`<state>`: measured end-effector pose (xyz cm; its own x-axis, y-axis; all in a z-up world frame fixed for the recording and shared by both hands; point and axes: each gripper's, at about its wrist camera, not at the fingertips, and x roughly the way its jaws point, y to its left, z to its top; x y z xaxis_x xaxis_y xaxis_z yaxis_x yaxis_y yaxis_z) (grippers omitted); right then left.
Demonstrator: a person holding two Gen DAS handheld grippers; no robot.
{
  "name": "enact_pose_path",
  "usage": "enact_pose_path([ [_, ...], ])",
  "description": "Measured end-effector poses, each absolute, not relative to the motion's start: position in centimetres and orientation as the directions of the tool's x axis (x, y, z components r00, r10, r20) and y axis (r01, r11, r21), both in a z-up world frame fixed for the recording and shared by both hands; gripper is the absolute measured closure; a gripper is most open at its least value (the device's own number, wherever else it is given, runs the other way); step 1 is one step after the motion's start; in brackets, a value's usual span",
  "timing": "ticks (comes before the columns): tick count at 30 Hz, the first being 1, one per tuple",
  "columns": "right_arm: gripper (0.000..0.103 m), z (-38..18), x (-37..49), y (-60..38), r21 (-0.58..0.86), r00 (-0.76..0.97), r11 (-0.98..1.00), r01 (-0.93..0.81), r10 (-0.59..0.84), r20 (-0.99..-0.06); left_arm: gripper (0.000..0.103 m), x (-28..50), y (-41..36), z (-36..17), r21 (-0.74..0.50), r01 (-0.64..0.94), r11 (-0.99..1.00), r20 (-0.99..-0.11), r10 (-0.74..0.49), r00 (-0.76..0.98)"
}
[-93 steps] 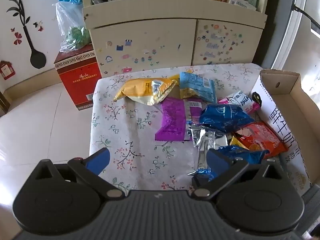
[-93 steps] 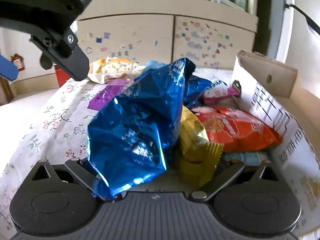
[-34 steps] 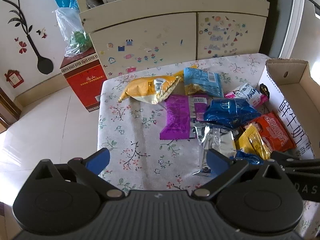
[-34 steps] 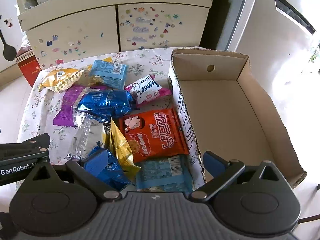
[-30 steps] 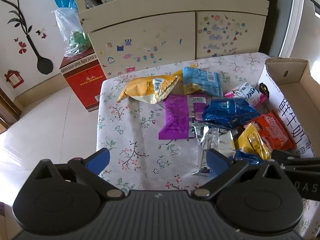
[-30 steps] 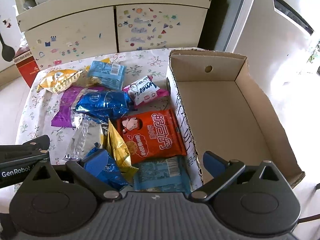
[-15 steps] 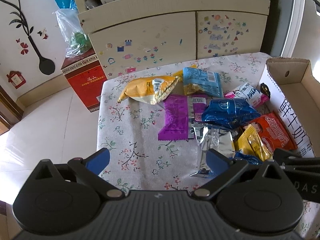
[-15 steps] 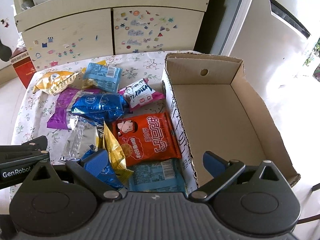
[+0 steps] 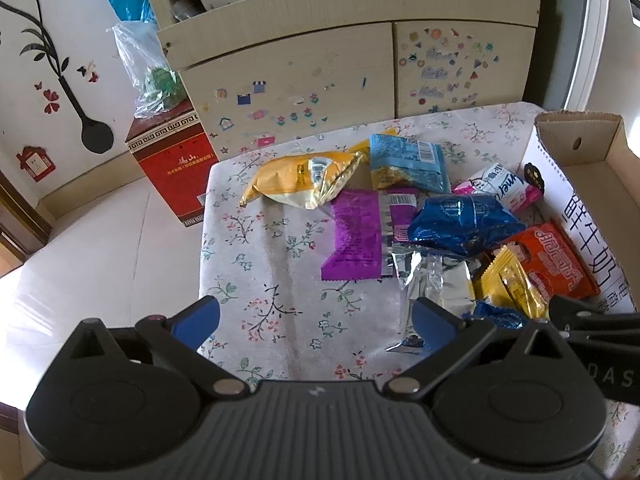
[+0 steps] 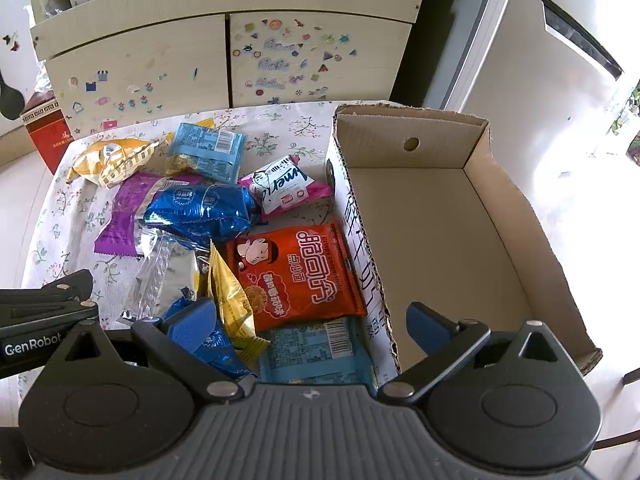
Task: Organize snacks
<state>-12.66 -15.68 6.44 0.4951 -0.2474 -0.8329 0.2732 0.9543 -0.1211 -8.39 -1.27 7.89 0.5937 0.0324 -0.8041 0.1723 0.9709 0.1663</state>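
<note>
Both grippers hang wide open and hold nothing: the left gripper over the floral tablecloth, the right gripper above the snack pile. The red packet lies against the cardboard box; a yellow packet leans on it, beside the blue foil bag.

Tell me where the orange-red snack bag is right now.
In the right wrist view, the orange-red snack bag lies flat on the table, against the cardboard box's left wall, right of the yellow packet.

The light blue packet (near edge) lies partly behind the right gripper.
</note>
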Motion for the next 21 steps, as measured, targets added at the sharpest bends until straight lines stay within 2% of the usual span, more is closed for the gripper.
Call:
enact_pose_path([
  [21, 0.0, 6.63, -12.56, -15.3, -0.164, 0.507, 0.953, 0.256, -0.277, -0.816, 0.003, -8.4, -1.35, 7.83, 0.182, 0.175, 0.968, -0.797, 0.041, 0.603],
])
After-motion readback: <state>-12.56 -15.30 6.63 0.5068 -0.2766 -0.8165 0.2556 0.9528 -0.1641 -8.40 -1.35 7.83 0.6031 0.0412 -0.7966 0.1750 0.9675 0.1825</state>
